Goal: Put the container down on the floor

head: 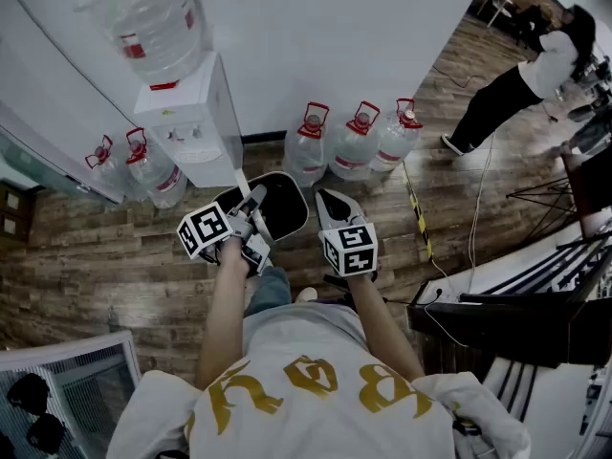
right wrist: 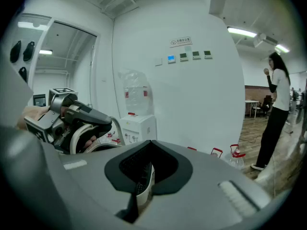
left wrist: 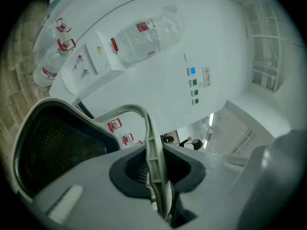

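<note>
The container is a black mesh basket with a pale rim and a thin white handle. It hangs above the wooden floor, in front of the person's knees. My left gripper is shut on the handle, which runs straight between its jaws in the left gripper view. At the basket's right side my right gripper is shut on a pale edge of the rim. The basket's dark inside fills the lower left of the left gripper view. The right gripper view also shows the left gripper.
A white water dispenser with a bottle on top stands against the wall just beyond the basket. Water jugs stand on the floor to its right, others to its left. A person stands far right. A dark desk with cables is at right.
</note>
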Demonstrator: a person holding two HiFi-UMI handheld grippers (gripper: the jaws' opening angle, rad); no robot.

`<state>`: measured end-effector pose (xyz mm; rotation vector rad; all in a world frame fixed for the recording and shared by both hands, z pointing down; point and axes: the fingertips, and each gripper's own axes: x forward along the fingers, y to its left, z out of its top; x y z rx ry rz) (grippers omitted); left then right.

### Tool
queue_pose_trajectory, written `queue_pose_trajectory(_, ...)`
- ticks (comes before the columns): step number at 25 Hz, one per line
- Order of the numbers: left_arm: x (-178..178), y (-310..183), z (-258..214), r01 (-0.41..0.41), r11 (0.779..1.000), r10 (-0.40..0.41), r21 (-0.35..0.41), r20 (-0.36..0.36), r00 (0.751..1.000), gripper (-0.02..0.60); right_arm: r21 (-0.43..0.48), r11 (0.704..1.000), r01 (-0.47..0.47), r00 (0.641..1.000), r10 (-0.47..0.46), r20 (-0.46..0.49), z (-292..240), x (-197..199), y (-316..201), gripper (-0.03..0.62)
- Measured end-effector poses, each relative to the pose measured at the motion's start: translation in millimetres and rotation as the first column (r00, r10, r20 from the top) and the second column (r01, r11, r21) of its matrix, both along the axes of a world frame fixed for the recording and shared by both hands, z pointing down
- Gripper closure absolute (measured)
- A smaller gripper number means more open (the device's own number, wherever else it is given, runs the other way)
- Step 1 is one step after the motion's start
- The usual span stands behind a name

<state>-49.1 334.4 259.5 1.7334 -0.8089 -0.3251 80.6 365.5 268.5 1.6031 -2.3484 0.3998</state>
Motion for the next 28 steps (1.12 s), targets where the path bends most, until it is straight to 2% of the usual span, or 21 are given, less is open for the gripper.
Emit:
queue_pose_trajectory(18, -3.2, 9.4, 3.0, 0.010, 1.000, -0.009, -0.022, 0.019, 1.000, 0.524, -0.009, 1.000, -0.001, 0.999, 0.001, 0.036, 3.8, 4.2, 0.8, 0.568)
queue_pose_trajectory(24, -11.9, -11.6, 11.3, 0.023, 0.999, -0.022, -0.041, 0.035, 0.999, 0.524, -0.026, 1.000, 0.015, 0.999, -0.014, 0.032, 10.9, -2.4, -23.2, 0.568)
queue_pose_trajectory(28, -14.3, -42.1, 21.0, 0.028, 0.998, -0.027, -0.050, 0.030, 0.999, 0.524, -0.047, 0.999, 0.008, 1.000, -0.007, 0.030, 22.4, -1.3, -49.2, 0.568)
